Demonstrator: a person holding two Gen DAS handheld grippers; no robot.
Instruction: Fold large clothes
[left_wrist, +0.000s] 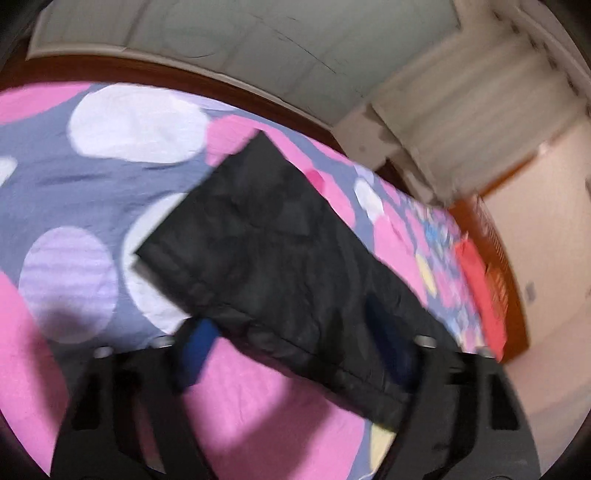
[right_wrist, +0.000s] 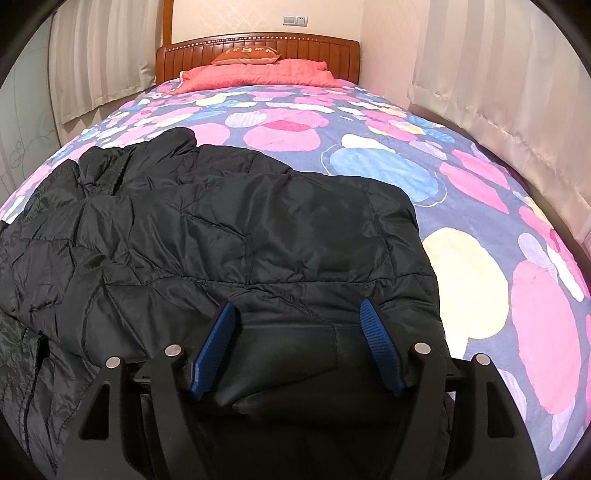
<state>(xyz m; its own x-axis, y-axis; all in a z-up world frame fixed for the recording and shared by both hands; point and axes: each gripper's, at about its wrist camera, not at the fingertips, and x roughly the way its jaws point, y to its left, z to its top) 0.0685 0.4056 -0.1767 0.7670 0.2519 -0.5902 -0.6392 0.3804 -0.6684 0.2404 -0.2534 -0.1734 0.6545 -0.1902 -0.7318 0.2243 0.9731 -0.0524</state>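
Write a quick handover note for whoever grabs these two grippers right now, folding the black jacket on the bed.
Left gripper: jaws apart over the jacket's hem; view blurred, grip unclear.
Right gripper: jaws straddle a fold of the black jacket, pads not visibly pressing.
The jacket lies on the bedspread, one side folded over, the far part bunched.
Left: flatten the bunched part, finish the folds.

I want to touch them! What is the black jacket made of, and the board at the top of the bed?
The black jacket looks like thin, slightly shiny nylon or polyester with soft filling: light glints off it, and stitched lines puff it into panels. The headboard looks like polished reddish-brown wood, with upright grooves and a smooth gloss, though it could be a wood-look finish.
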